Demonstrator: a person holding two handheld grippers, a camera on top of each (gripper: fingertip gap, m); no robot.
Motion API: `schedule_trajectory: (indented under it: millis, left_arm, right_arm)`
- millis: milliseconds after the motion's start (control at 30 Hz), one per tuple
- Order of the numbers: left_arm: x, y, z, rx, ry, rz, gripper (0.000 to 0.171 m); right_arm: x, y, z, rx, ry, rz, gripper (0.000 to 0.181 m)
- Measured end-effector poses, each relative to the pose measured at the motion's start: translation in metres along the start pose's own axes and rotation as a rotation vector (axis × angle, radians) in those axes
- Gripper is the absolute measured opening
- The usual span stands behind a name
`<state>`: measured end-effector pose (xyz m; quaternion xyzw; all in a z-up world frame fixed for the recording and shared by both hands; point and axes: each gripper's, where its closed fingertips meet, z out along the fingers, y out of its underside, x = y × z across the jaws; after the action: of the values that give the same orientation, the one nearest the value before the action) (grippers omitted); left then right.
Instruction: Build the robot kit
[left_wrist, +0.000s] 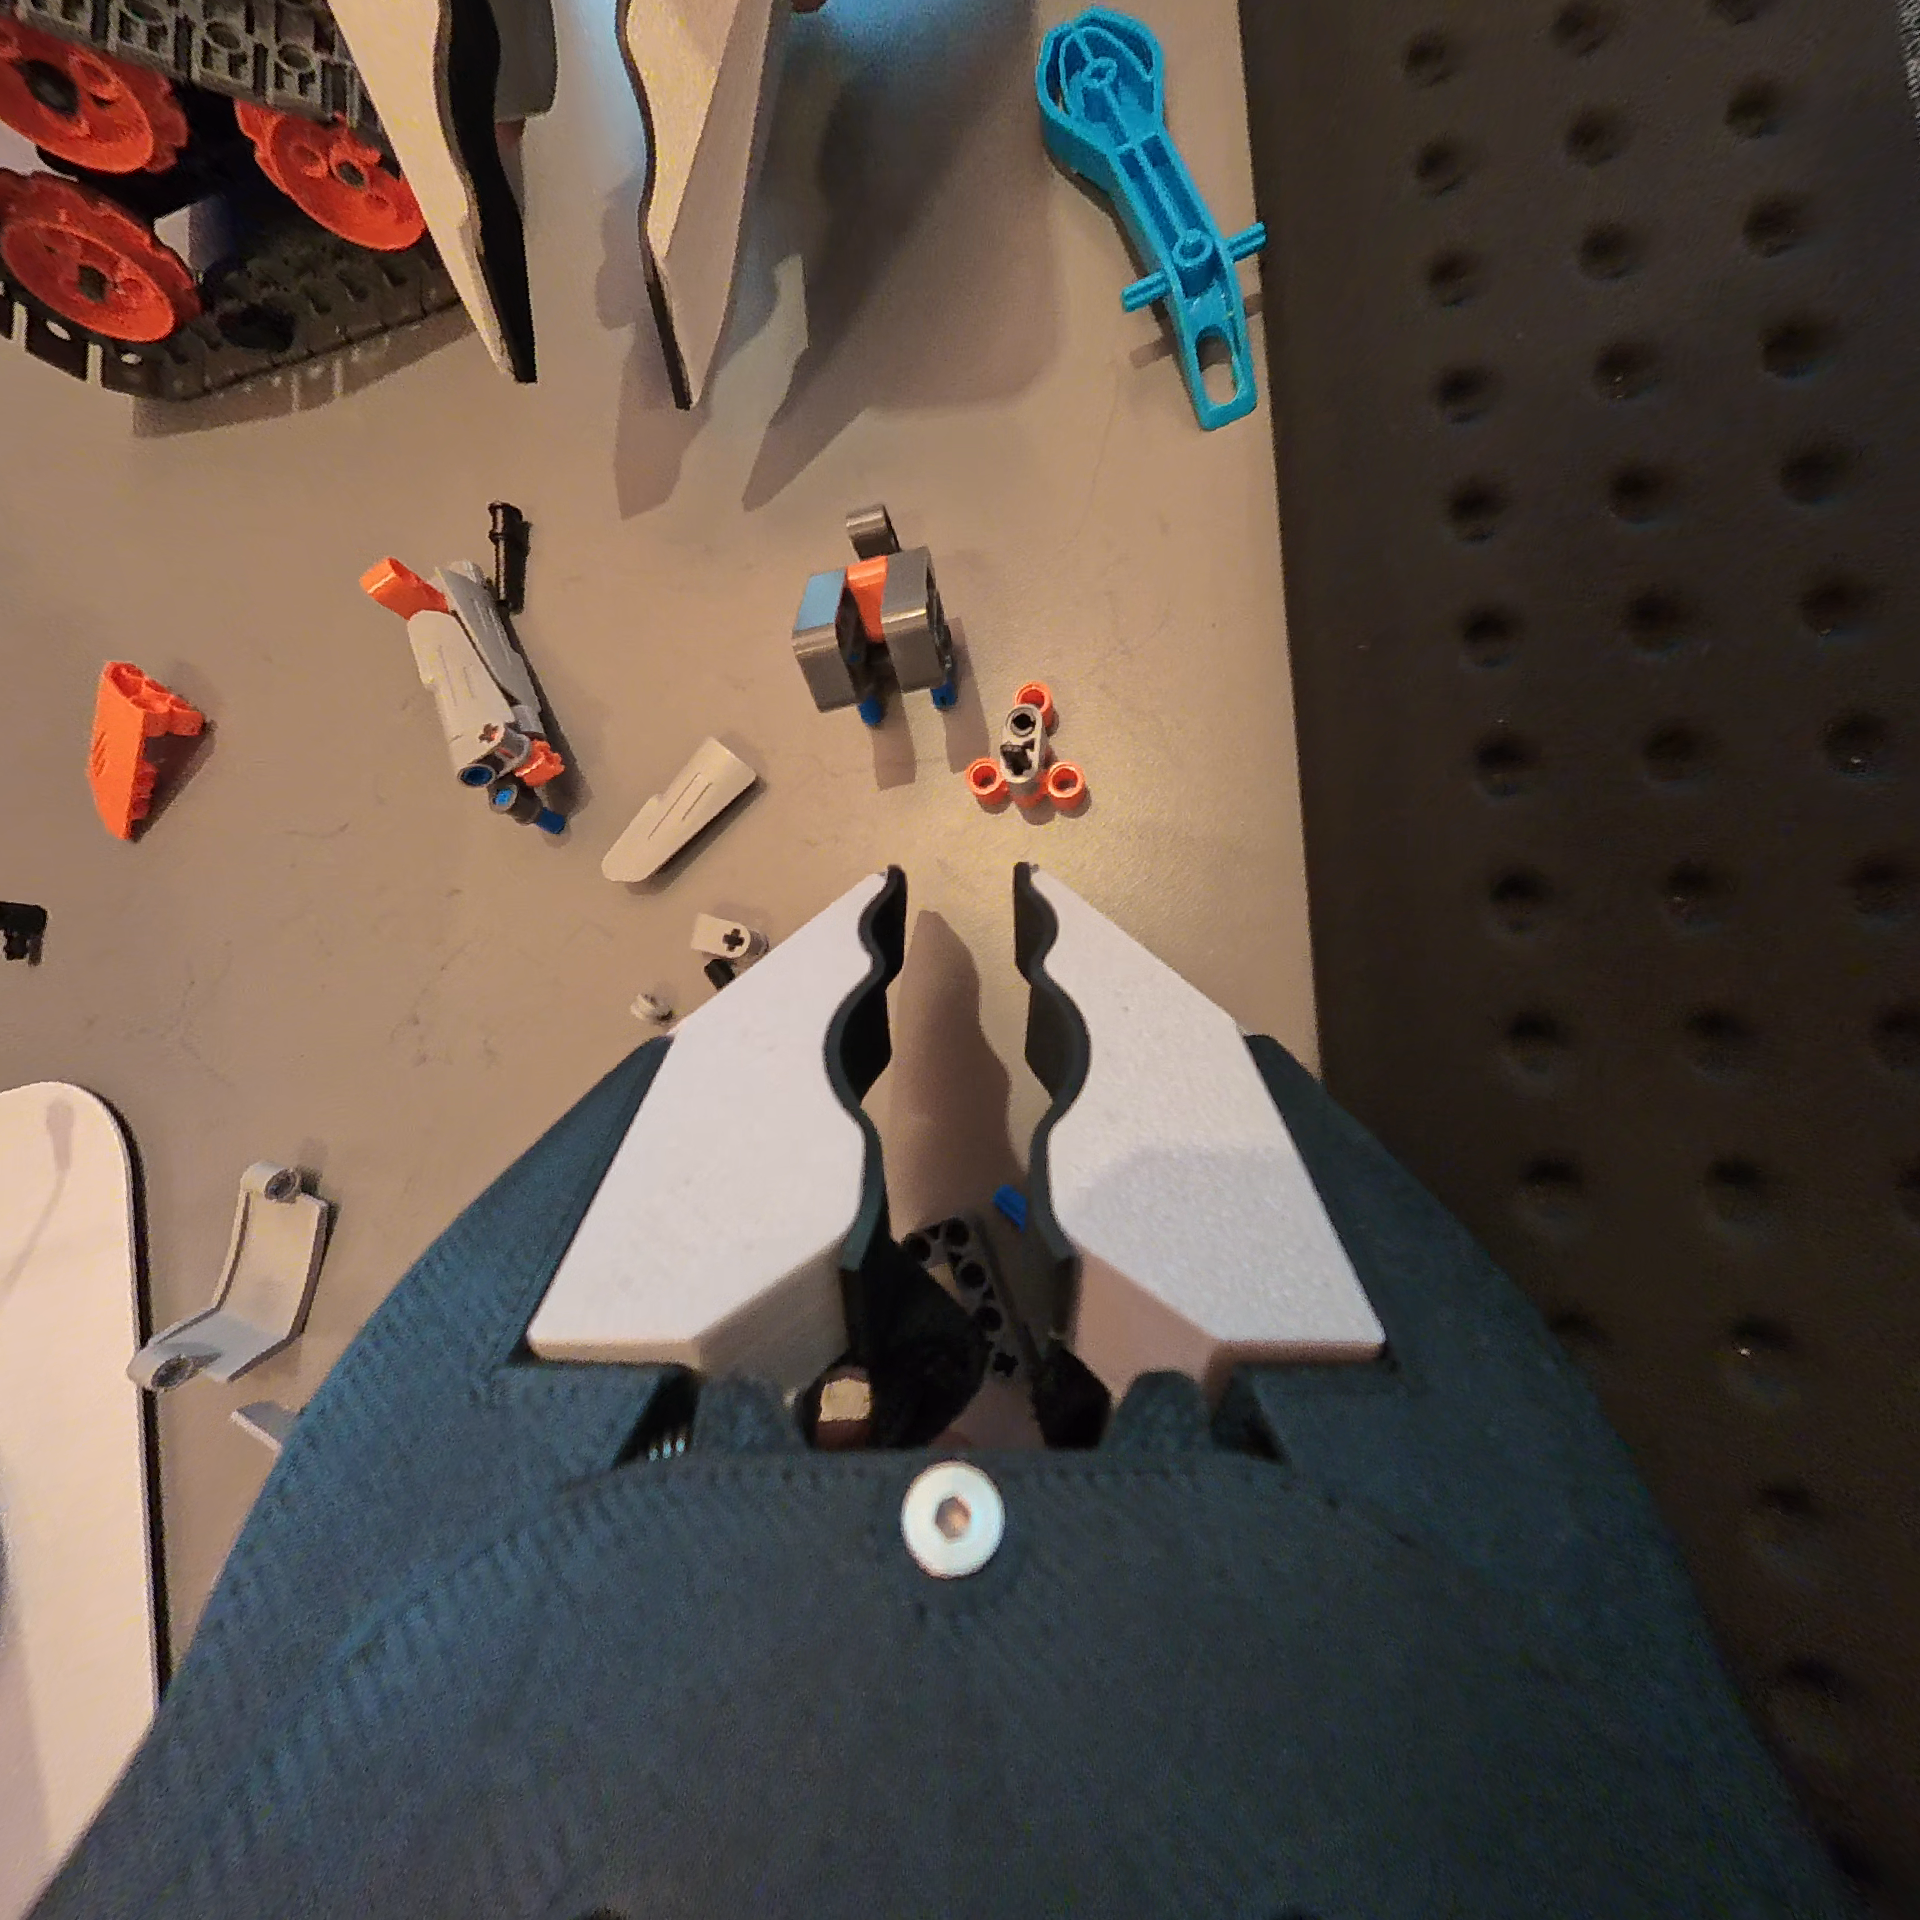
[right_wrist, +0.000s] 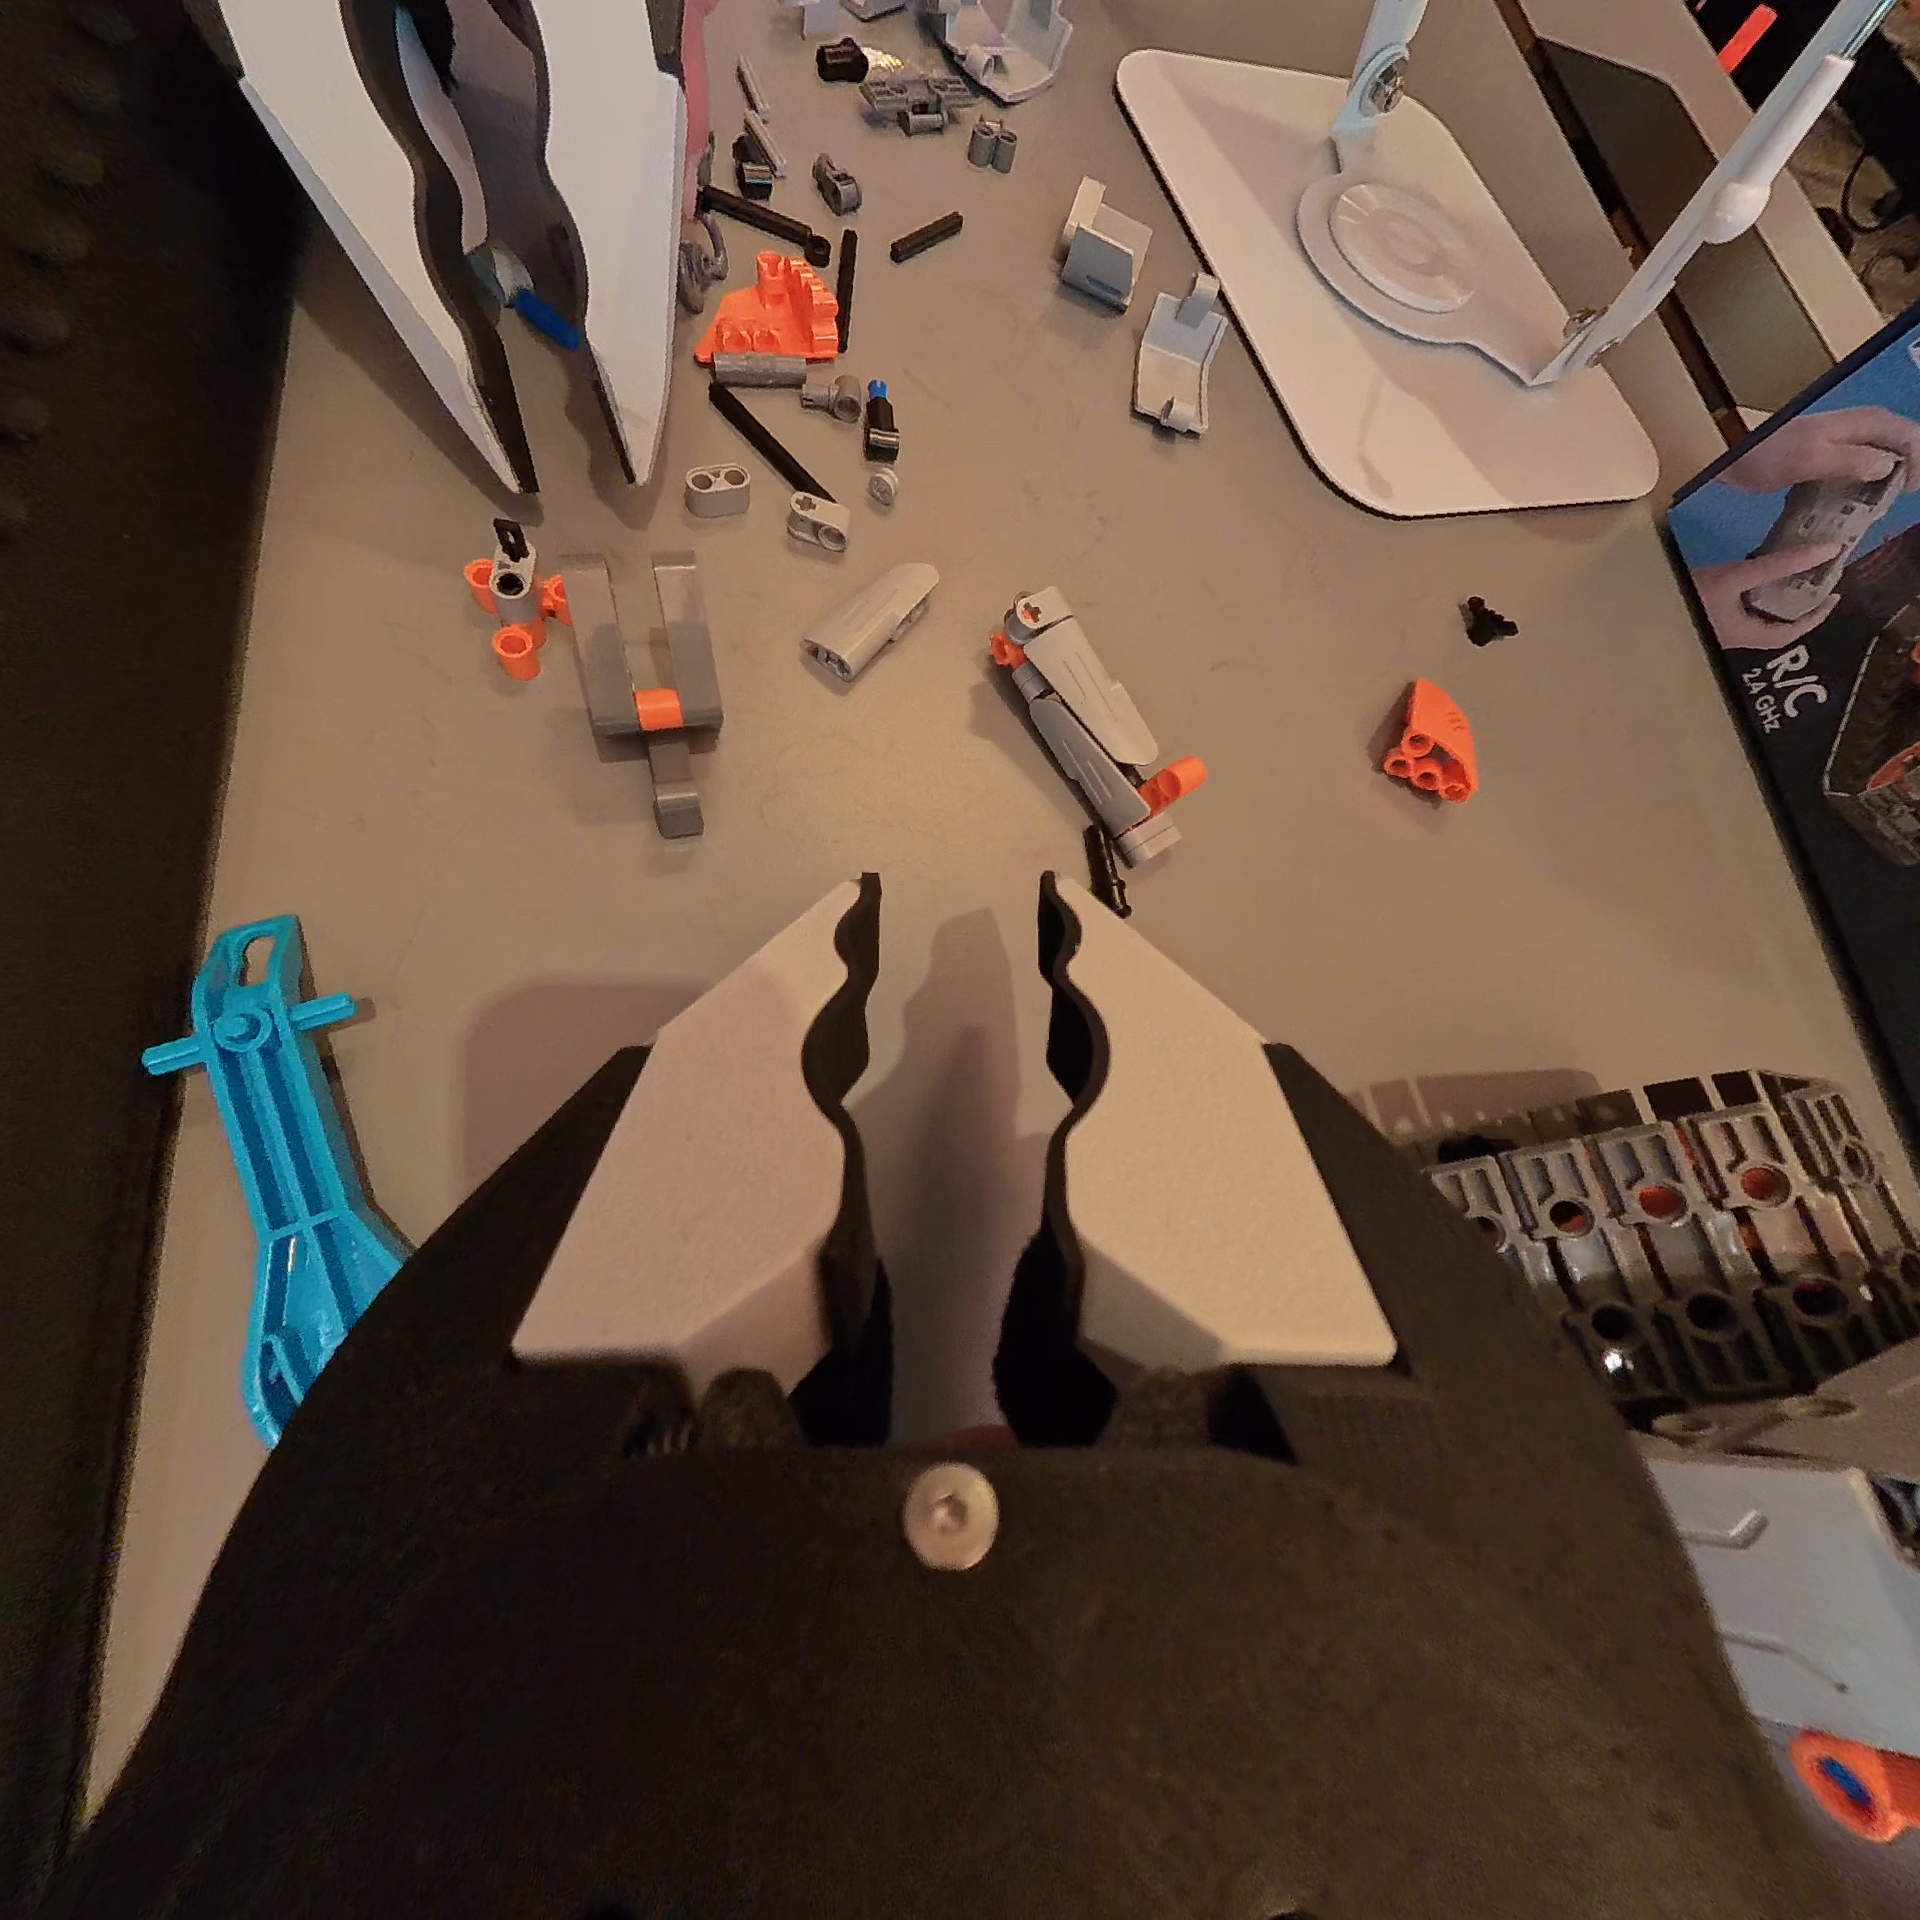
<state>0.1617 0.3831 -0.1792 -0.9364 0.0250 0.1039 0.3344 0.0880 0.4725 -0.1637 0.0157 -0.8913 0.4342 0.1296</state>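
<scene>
Grey tabletop carries scattered building-toy parts under both claws, each with its jaws parted and gripping nothing. Left gripper hovers just short of 3 orange bushes at 12 o'clock. Right gripper has a small black pin just beside its tip at 1 o'clock, and a blue tool at 9 o'clock.

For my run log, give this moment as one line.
left gripper: open, empty | right gripper: open, empty | nearest left: orange connector cluster

Both grippers empty, jaws parted; grey-orange block assembly nearest.
</scene>
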Motion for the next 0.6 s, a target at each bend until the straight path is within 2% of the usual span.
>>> schedule_trajectory:
  millis: [367, 600]
  left_arm:
    - [0.011, -0.018, 0.007, 0.066, 0.041, 0.017, 0.019]
    - [0.017, -0.019, 0.014, 0.064, 0.067, 0.020, 0.007]
  right_arm:
    - [0.000, 0.000, 0.000, -0.001, -0.002, 0.001, 0.029]
    - [0.000, 0.001, 0.001, -0.002, -0.004, 0.002, 0.029]
